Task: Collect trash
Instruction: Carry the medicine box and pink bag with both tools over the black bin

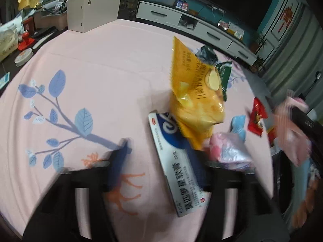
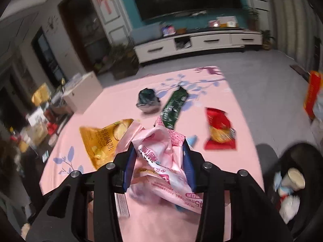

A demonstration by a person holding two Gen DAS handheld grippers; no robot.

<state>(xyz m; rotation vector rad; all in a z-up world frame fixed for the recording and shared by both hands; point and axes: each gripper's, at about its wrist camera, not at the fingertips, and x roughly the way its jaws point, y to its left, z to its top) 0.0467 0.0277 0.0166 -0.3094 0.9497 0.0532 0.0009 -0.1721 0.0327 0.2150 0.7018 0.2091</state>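
Trash lies on a pink tablecloth (image 1: 90, 60). My left gripper (image 1: 161, 155) is open, its jaws either side of a white-and-blue ointment box (image 1: 177, 165), beside a yellow chip bag (image 1: 197, 92). My right gripper (image 2: 159, 155) is shut on a pink plastic wrapper (image 2: 161, 161) and holds it above the table. The right view also shows the yellow chip bag (image 2: 103, 139), a green wrapper (image 2: 174, 105), a red snack pack (image 2: 220, 129) and a dark crumpled wrapper (image 2: 147, 98). A black trash bin (image 2: 292, 181) holding a paper cup stands at the right.
A white box (image 1: 92, 12) and desk clutter stand at the table's far left. The red snack pack (image 1: 257, 119) lies near the table's right edge. A TV cabinet (image 2: 197, 42) stands beyond, across grey floor.
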